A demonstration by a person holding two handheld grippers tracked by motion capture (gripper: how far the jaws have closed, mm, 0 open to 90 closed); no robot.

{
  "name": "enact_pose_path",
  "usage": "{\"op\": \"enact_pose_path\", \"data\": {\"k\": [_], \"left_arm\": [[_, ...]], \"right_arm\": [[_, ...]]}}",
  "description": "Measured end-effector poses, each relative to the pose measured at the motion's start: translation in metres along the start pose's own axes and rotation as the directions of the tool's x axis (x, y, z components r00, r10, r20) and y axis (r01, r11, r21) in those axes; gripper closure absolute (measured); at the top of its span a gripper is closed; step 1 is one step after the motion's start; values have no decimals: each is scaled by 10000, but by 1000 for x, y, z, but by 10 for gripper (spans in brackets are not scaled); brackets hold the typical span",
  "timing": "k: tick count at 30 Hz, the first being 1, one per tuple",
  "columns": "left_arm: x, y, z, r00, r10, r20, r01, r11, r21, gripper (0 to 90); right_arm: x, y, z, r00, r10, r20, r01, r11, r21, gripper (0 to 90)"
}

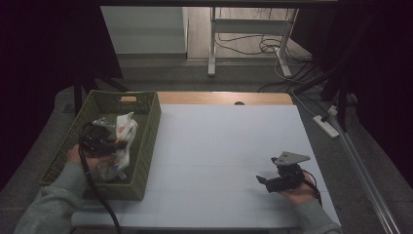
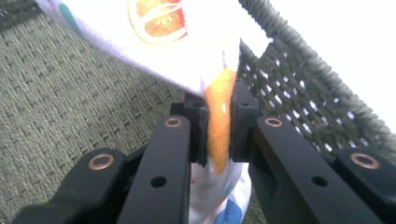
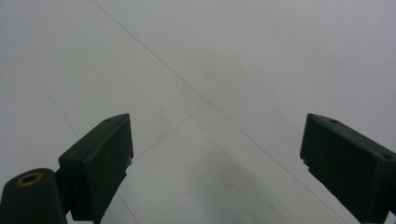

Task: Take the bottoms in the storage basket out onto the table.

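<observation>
Left gripper [image 2: 219, 135] is clamped on a fold of the printed cloth [image 2: 187, 42], white fabric with an orange fruit print. The pinch sits on an orange patch near one edge, so the rest hangs free below and spills out above the jaws. My read: an edge grip lets it lift clear without dragging the whole bundle. In the high view the left gripper [image 1: 100, 141] is over the green woven basket [image 1: 146, 146] at the worktop's left side, with the cloth [image 1: 122, 141] bunched inside it, partly raised above the rim. Right gripper [image 3: 215, 158] is released, jaws wide apart with nothing between them, parked low over bare white worktop [image 1: 224, 146] at the right, well apart from the basket. Looks like it's on standby to take the cloth's other edge.
</observation>
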State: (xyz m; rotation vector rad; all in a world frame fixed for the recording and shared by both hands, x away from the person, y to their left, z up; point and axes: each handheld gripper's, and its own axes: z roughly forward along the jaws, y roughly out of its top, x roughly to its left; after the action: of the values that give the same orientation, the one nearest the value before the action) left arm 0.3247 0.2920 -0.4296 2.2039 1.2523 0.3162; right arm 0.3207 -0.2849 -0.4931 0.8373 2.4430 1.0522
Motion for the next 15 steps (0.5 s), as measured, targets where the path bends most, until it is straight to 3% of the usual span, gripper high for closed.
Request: {"op": "enact_pose_path", "data": {"k": [10, 11, 15], "left_arm": [[0, -1, -14, 9995, -286, -147, 268, 9935, -1105, 808], [-1, -1, -16, 9992, -398, -92, 382, 9899, -1368, 807], [-1, -1, -19, 9985, -541, -40, 527, 9842, -1693, 807]], "right_arm": [[0, 0, -1, 10000, 41, 34, -41, 10000, -38, 98], [0, 0, -1, 10000, 35, 43, -35, 10000, -37, 98], [0, 0, -1, 10000, 29, 59, -28, 10000, -33, 98]]}}
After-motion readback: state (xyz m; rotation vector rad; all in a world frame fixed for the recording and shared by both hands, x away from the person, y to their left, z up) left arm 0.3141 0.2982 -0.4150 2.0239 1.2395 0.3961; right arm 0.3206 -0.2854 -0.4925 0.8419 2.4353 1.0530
